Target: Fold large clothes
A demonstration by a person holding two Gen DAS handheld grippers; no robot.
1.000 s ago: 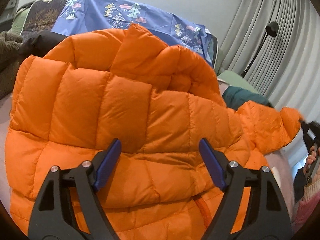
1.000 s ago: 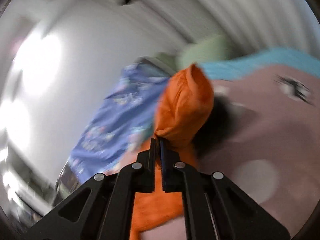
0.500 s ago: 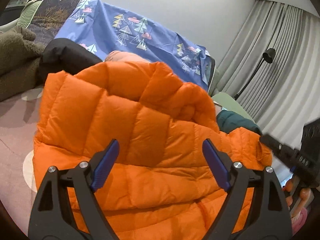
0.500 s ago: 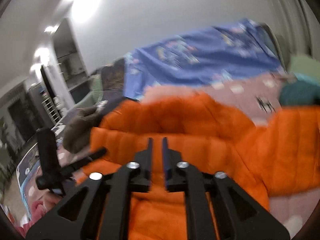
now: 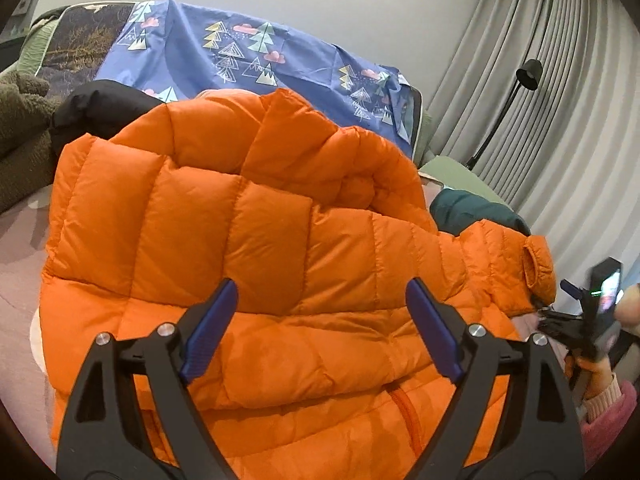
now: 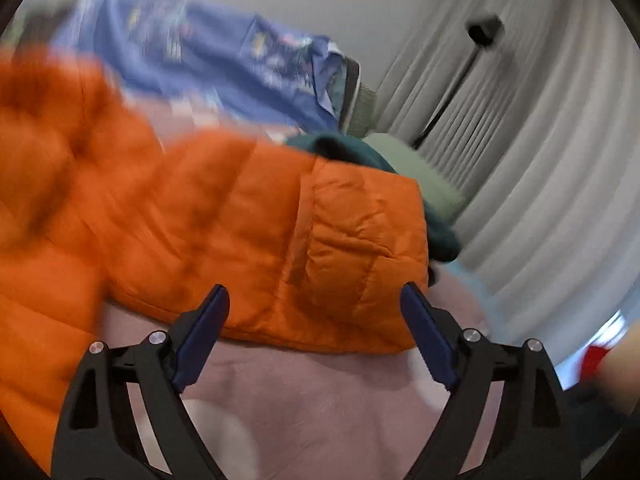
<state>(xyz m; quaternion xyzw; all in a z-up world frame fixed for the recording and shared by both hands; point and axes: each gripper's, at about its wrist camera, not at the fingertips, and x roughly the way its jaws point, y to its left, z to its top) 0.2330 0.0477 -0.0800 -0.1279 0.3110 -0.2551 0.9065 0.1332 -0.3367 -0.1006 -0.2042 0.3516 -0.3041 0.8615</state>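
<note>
Jacket: orange puffer jacket [image 5: 256,240] lies on the bed [image 6: 320,392], upper part doubled over the lower.
Sleeve: one sleeve [image 6: 340,248] sticks out sideways, flat on the cover, not yet folded in.
Left gripper [image 5: 320,328]: spread wide above the jacket, grasping nothing.
Right gripper [image 6: 316,328]: jaws have just been opening, nothing between them, just short of the cuff.
Progress: roughly midway; sleeve and final fold remain.

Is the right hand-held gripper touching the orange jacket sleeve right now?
Apart. The right wrist view shows the right hand-held gripper with jaws just opened wide, bare pink bedcover between its pads and the sleeve lying beyond.
</note>
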